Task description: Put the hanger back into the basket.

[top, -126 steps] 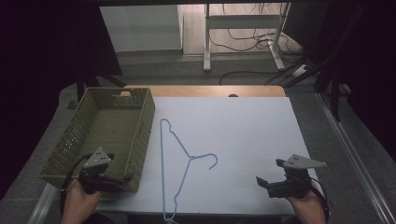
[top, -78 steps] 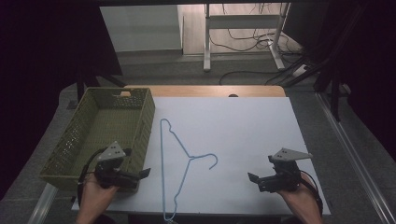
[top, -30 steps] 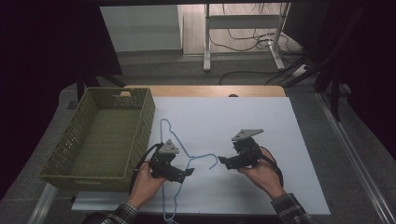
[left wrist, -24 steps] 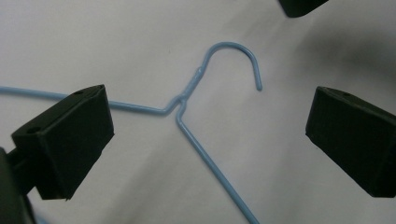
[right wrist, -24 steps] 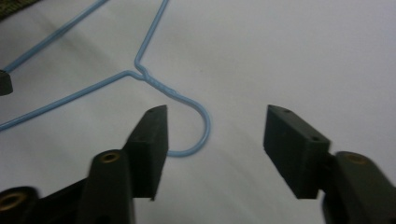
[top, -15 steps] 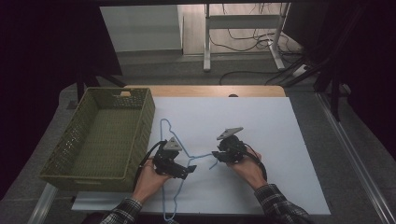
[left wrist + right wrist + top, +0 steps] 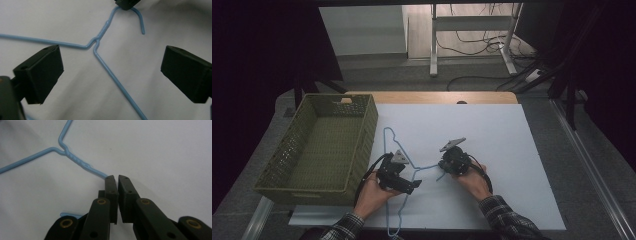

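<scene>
Blue wire hanger [image 7: 398,170] flat on the white counter [image 7: 512,150], long axis 12-to-6, hook toward 3; right tongs [image 7: 115,179] pinched nearly closed on the hook's curve, left tongs [image 7: 110,67] wide apart, empty, straddling the shoulder wire below the neck twist.

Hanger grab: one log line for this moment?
right gripper: shut on hanger hook | left gripper: open over hanger neck | basket: empty

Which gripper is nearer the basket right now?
Left. The left gripper sits just off the basket, its jaws open over the hanger. The right gripper is farther across the table, shut on the hanger's hook.
</scene>
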